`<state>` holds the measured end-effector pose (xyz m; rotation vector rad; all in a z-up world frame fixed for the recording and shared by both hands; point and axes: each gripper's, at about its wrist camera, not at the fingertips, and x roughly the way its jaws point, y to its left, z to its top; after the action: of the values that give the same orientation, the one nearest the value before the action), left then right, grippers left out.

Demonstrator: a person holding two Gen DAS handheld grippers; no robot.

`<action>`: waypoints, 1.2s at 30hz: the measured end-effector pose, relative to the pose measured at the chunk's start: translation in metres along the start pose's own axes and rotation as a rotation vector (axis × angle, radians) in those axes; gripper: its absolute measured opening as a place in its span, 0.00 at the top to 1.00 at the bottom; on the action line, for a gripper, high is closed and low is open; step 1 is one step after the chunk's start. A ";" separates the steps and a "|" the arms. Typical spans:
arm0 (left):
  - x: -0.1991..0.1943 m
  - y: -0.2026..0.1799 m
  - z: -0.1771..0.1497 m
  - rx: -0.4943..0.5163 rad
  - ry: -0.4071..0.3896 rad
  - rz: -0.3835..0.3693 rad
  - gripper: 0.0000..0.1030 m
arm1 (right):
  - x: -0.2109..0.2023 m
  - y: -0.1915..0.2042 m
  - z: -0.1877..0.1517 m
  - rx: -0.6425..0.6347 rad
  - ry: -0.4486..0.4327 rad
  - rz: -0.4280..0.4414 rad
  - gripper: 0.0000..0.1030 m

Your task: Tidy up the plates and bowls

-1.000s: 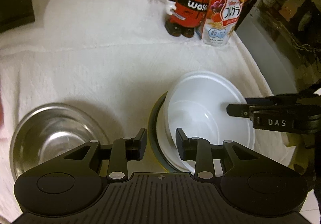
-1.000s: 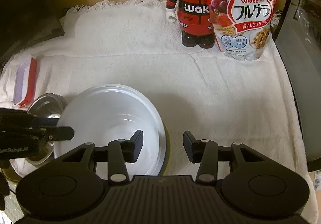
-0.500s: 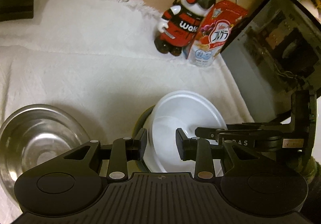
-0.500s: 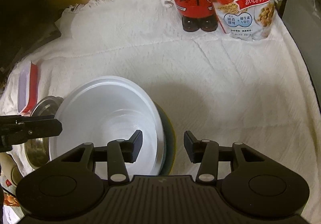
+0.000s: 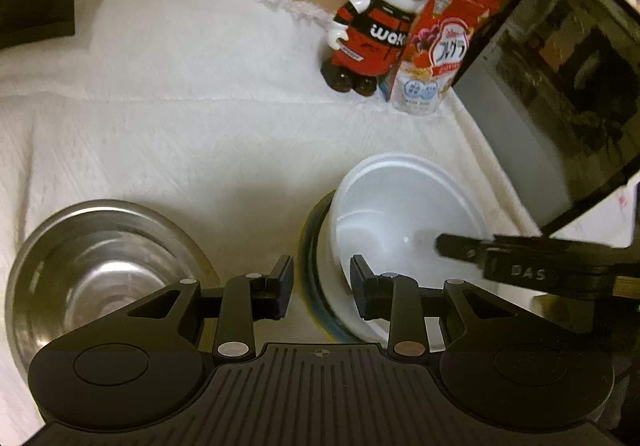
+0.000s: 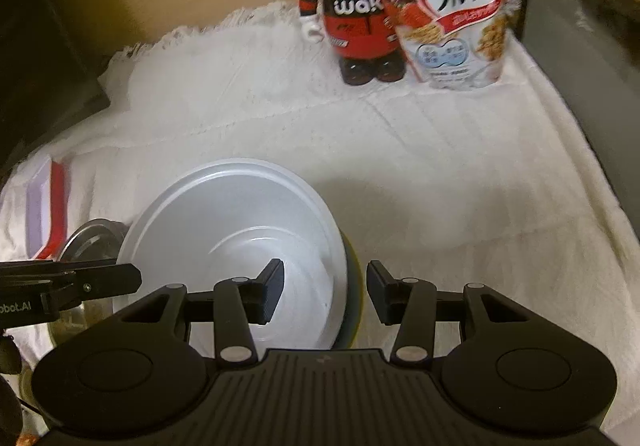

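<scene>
White plastic bowl (image 6: 228, 242) is seen nested on a dark, yellow-edged plate (image 6: 354, 310) on the white cloth (image 5: 200, 142). Compared with a second ago, both tools are lower and closer, each astride an opposite rim. Right gripper (image 6: 324, 292): jaws apart, rim at 3 o'clock between them, nothing pinched. Left gripper (image 5: 320, 284): jaws apart, rim at 9 o'clock between them, contact not resolvable. Steel bowl (image 5: 100, 266) sits apart at 9 o'clock of the stack, untouched. Judgement: a two-sided lift of the stack is being set up.
</scene>
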<state>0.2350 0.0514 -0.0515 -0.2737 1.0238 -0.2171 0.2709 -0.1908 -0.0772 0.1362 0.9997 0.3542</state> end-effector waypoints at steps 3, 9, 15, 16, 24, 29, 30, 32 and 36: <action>0.002 -0.001 -0.002 0.011 0.006 0.000 0.67 | -0.008 0.002 -0.007 -0.013 -0.039 -0.044 0.56; -0.004 -0.001 -0.001 -0.056 -0.015 -0.018 0.67 | -0.011 -0.001 -0.007 -0.050 -0.006 -0.026 0.56; -0.007 -0.004 0.004 -0.117 -0.019 -0.026 0.67 | -0.001 -0.006 0.002 -0.070 0.011 0.029 0.56; -0.007 -0.008 0.005 -0.104 -0.021 -0.013 0.67 | 0.000 -0.007 0.002 -0.076 0.007 0.039 0.56; 0.001 -0.006 0.017 -0.171 0.048 0.058 0.67 | -0.003 -0.021 0.011 -0.098 -0.018 0.066 0.52; 0.013 -0.007 0.017 -0.168 0.095 0.069 0.67 | 0.004 -0.025 0.015 -0.100 0.002 0.080 0.50; 0.015 -0.009 0.017 -0.161 0.102 0.084 0.67 | 0.006 -0.024 0.016 -0.100 0.008 0.084 0.50; 0.020 -0.013 0.016 -0.135 0.106 0.135 0.67 | 0.009 -0.023 0.016 -0.098 0.020 0.096 0.50; 0.027 -0.015 0.018 -0.130 0.118 0.143 0.67 | 0.017 -0.021 0.015 -0.105 0.050 0.099 0.50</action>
<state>0.2628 0.0314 -0.0595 -0.3070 1.1716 -0.0376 0.2968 -0.2035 -0.0886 0.0825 1.0239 0.5020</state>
